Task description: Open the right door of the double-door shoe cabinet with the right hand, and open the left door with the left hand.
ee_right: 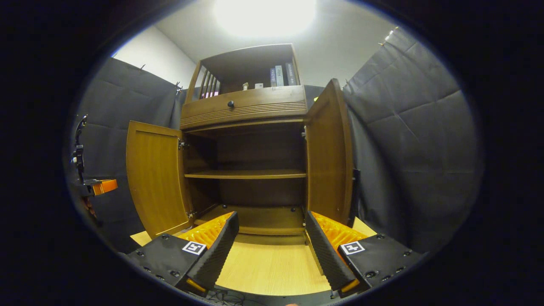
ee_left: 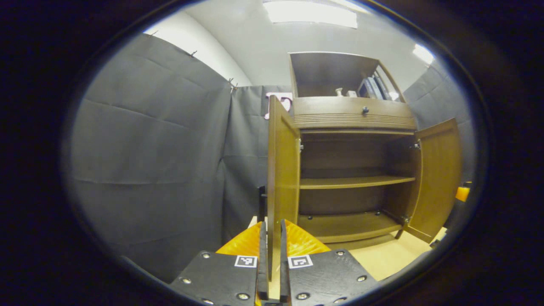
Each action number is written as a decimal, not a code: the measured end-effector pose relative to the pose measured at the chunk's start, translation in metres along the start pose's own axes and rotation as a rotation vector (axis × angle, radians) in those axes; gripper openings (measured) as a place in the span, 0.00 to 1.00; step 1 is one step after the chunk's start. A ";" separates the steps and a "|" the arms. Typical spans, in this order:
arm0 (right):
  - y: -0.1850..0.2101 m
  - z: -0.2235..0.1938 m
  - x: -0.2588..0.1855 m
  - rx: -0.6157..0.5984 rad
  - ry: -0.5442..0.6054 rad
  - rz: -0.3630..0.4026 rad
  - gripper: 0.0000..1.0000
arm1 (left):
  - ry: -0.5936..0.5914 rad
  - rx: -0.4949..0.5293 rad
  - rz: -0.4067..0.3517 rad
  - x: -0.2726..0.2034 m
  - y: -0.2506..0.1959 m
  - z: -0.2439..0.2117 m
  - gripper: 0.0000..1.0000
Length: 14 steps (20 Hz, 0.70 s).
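Landmark: the shoe cabinet, standing on the bench.

Left gripper view, left to right. My left claw sits at the free edge of the cabinet's left door. The door stands swung out, edge-on to the camera, and its lower edge passes between my two fingers, which are drawn narrow around it. Whether both fingers actually press on the wood, I cannot tell. Right of that door the cabinet interior is exposed, with a middle shelf and a floor board. Further right, the right door hangs open, well apart from this claw.

Right gripper view, left to right. The left door stands open on the cabinet's left side. My right claw hovers above the bench in front of the open compartment, fingers spread wide and gripping nothing. The right door stands open just beyond my right-hand finger, not between the fingers.
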State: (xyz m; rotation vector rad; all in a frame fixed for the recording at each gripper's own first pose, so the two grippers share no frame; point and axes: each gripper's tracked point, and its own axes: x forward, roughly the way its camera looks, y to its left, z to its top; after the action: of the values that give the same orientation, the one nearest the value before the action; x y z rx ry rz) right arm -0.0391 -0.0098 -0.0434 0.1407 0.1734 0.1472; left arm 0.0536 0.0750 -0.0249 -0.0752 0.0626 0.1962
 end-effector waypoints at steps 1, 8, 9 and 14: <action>-0.004 0.003 -0.007 0.001 -0.005 -0.012 0.98 | -0.007 -0.004 -0.015 -0.001 -0.003 0.004 0.12; -0.020 0.018 -0.042 -0.007 -0.034 -0.060 0.95 | -0.032 0.010 -0.059 -0.010 -0.013 0.014 0.12; -0.020 0.018 -0.044 -0.005 -0.035 -0.061 0.94 | -0.022 0.012 -0.063 -0.010 -0.013 0.013 0.12; -0.017 0.018 -0.047 0.001 -0.042 -0.069 0.94 | -0.001 0.027 -0.078 -0.013 -0.015 0.010 0.12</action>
State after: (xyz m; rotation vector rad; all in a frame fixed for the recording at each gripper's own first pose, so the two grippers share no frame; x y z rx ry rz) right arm -0.0795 -0.0365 -0.0206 0.1382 0.1365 0.0758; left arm 0.0448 0.0587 -0.0126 -0.0505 0.0615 0.1175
